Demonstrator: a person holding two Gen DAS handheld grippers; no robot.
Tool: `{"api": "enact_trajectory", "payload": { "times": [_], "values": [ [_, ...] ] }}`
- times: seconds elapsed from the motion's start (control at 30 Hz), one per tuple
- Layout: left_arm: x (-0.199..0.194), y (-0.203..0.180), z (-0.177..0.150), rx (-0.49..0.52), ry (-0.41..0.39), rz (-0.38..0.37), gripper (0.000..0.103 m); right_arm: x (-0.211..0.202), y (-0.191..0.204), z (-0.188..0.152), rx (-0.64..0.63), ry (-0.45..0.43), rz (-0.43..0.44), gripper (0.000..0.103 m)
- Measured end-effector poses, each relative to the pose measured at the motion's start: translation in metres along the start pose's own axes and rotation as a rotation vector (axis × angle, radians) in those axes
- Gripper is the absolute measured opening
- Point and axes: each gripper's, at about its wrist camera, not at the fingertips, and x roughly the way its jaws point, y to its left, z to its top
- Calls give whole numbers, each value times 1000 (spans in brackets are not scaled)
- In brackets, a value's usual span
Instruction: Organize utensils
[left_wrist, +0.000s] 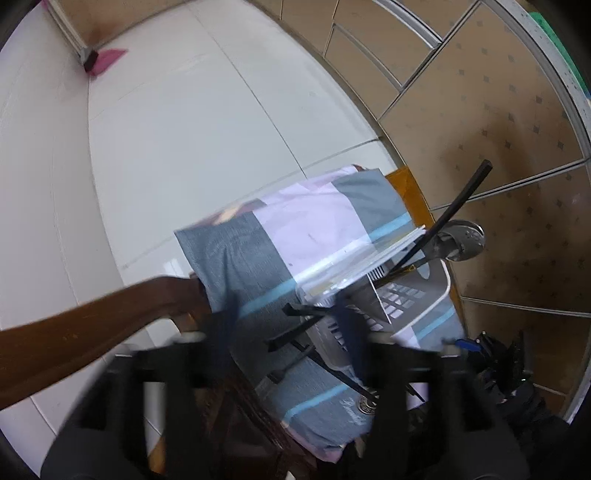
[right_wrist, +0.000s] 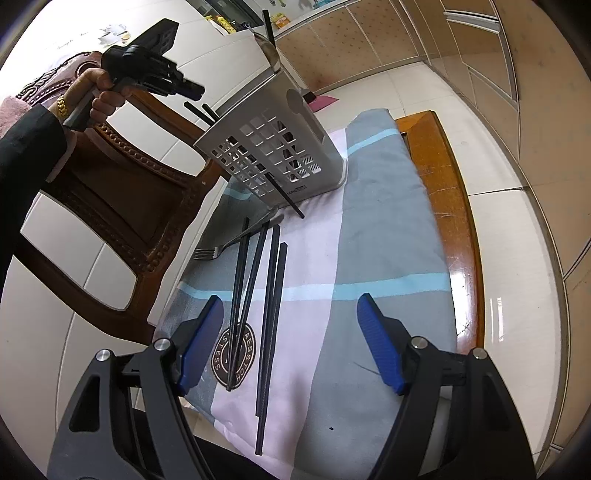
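Note:
A white slotted utensil caddy (right_wrist: 280, 147) stands on the patchwork cloth (right_wrist: 388, 236). It holds black chopsticks and a metal spoon (left_wrist: 461, 242); one chopstick (right_wrist: 286, 197) pokes out through its side. Several black chopsticks (right_wrist: 271, 295) and a metal fork (right_wrist: 229, 242) lie loose on the cloth in front of it. My right gripper (right_wrist: 290, 325) is open and empty, low over the loose chopsticks. My left gripper (left_wrist: 286, 325) is blurred, open and empty, above the caddy (left_wrist: 406, 299); it also shows in the right wrist view (right_wrist: 192, 90), raised left of the caddy.
A carved wooden chair (right_wrist: 122, 192) stands close at the table's left side. The orange-brown wooden table edge (right_wrist: 454, 221) runs along the right of the cloth. White tiled floor (left_wrist: 184, 129) and beige cabinets (left_wrist: 498, 110) surround the table.

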Motion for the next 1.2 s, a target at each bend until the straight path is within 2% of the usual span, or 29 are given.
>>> {"api": "enact_trajectory", "payload": {
  "times": [0.17, 0.2, 0.27, 0.53, 0.63, 0.93, 1.2],
  "values": [
    [2, 2, -1, -9, 6, -39, 57, 1, 0, -1, -1, 4, -2, 73],
    [5, 0, -2, -4, 16, -47, 48, 1, 0, -1, -1, 4, -3, 73],
    [12, -2, -2, -1, 43, -65, 36, 2, -1, -1, 6, 4, -5, 73],
    [27, -3, -4, 9, 89, -74, 28, 2, -2, 0, 9, 6, -4, 73],
    [28, -1, -3, -2, 95, -64, 15, 1, -3, 0, 12, 4, -6, 73],
    [23, 3, -3, -9, 64, -56, 13, 2, -4, -1, 13, 9, -8, 73],
    [-5, 8, -3, -47, 5, -23, 13, 4, -3, -2, 12, 12, -5, 73]
  ]
}}
